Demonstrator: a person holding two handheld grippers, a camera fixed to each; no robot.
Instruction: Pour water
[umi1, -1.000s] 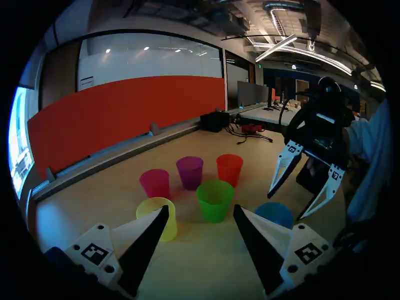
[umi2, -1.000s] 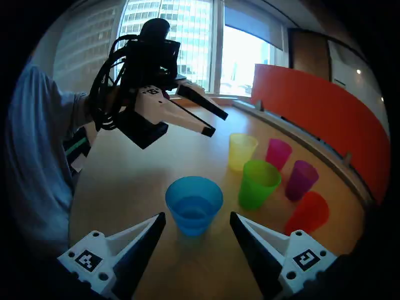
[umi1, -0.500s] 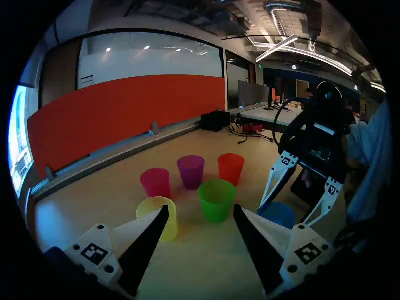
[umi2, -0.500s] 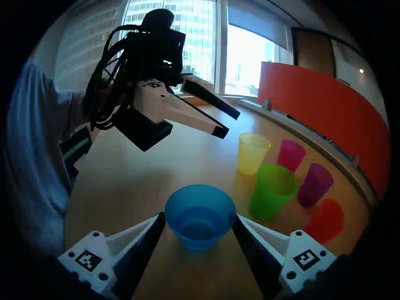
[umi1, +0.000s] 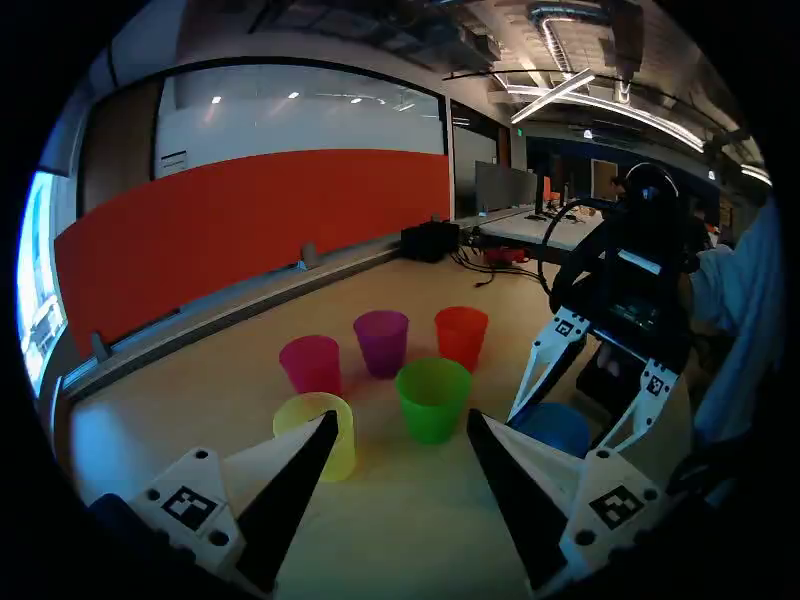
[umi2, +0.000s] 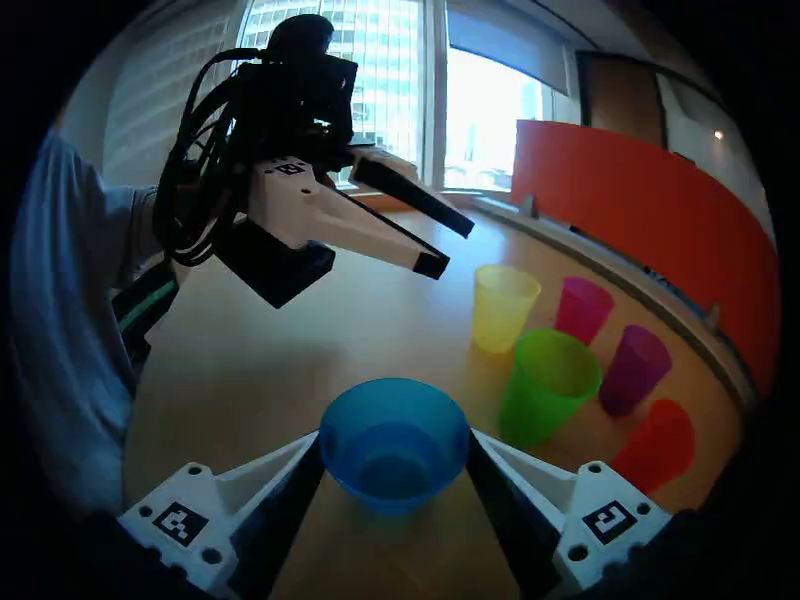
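- The left gripper hovers above the counter, jaws spread and empty.
- The blue cup, holding water, stands near on the counter between the spread jaws of the right gripper; I cannot tell whether they touch it.
- To the right stands the green cup. Gripping, lifting and pouring seem left to do.
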